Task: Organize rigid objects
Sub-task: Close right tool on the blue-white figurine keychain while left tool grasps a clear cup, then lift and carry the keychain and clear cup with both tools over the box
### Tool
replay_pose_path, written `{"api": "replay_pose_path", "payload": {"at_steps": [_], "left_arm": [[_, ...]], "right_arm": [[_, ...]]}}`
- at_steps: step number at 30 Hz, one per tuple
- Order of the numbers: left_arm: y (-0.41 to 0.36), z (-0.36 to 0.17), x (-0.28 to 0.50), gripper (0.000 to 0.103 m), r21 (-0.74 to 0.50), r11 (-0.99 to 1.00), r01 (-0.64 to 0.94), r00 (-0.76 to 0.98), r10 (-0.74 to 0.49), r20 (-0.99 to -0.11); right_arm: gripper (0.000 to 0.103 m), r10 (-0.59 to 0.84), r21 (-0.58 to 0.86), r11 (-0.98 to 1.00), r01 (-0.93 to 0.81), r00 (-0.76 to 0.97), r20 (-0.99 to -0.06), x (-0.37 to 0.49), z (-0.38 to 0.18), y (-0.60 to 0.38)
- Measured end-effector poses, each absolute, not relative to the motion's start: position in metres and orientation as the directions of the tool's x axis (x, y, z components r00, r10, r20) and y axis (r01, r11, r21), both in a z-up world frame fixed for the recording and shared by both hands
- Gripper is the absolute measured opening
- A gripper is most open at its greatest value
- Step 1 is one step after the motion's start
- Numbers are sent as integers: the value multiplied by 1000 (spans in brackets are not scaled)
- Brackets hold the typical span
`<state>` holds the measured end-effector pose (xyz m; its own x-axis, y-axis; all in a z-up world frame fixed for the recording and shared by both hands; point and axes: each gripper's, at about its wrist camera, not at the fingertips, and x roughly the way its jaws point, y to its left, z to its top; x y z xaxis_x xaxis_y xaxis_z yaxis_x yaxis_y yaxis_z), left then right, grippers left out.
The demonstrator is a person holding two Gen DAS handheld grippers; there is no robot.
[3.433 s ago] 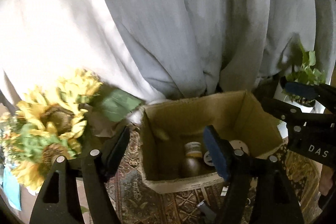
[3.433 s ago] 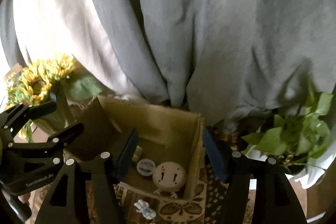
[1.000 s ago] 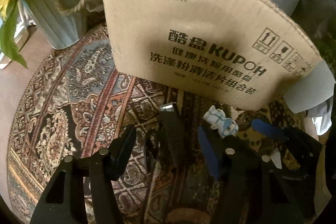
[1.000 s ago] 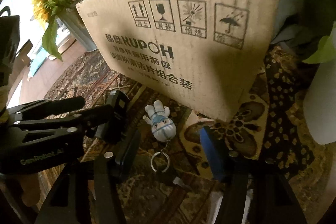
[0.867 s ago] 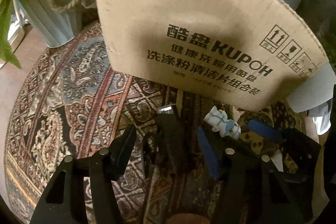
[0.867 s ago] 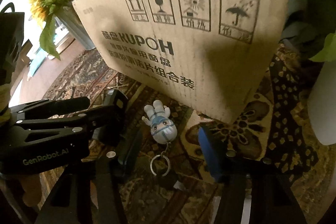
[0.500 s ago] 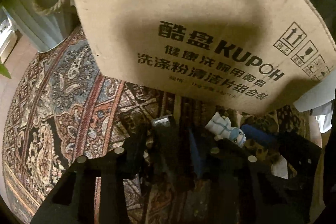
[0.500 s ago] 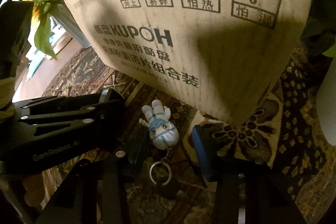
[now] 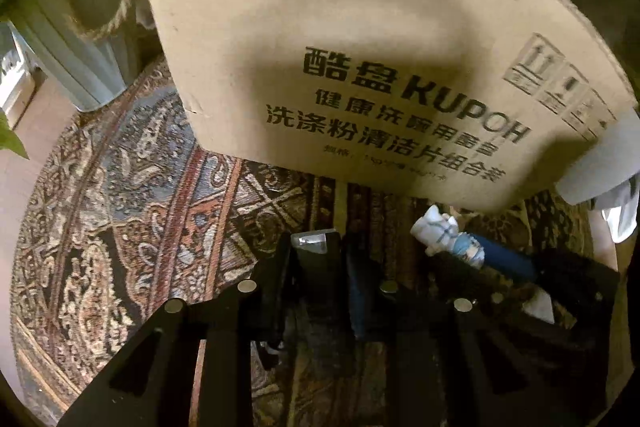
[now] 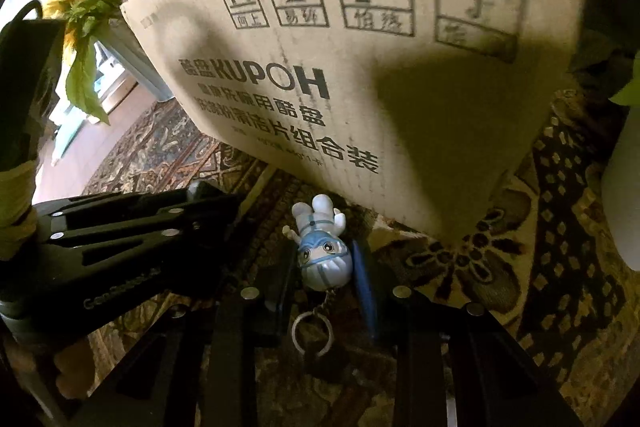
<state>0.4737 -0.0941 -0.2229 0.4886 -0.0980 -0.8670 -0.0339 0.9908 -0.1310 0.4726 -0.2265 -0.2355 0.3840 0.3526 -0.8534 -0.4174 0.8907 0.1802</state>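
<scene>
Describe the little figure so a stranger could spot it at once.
Find the cardboard box standing on the patterned rug. Just before its printed front lies the figure, between the right gripper fingers. It alone is white and blue, with a key ring.

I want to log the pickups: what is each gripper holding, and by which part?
Left gripper: shut on the black device, across its sides near the silver end. Right gripper: shut on the figurine keychain, by its head.

One box, one figurine keychain, one black device.
Cardboard box (image 9: pixel 360 67) beyond the fingers; figurine keychain (image 10: pixel 324 251) and black device (image 9: pixel 318 267) between fingers.
</scene>
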Motion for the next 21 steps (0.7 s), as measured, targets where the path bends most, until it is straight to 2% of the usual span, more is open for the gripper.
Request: {"api": "replay_pose_path", "payload": {"at_steps": [21], "left_arm": [[-89,-166,405,24,-122,991,49,633,-125,-764]], "right_arm": [[29,370,208,915,-345,518,-771,417,-169,-244]]}}
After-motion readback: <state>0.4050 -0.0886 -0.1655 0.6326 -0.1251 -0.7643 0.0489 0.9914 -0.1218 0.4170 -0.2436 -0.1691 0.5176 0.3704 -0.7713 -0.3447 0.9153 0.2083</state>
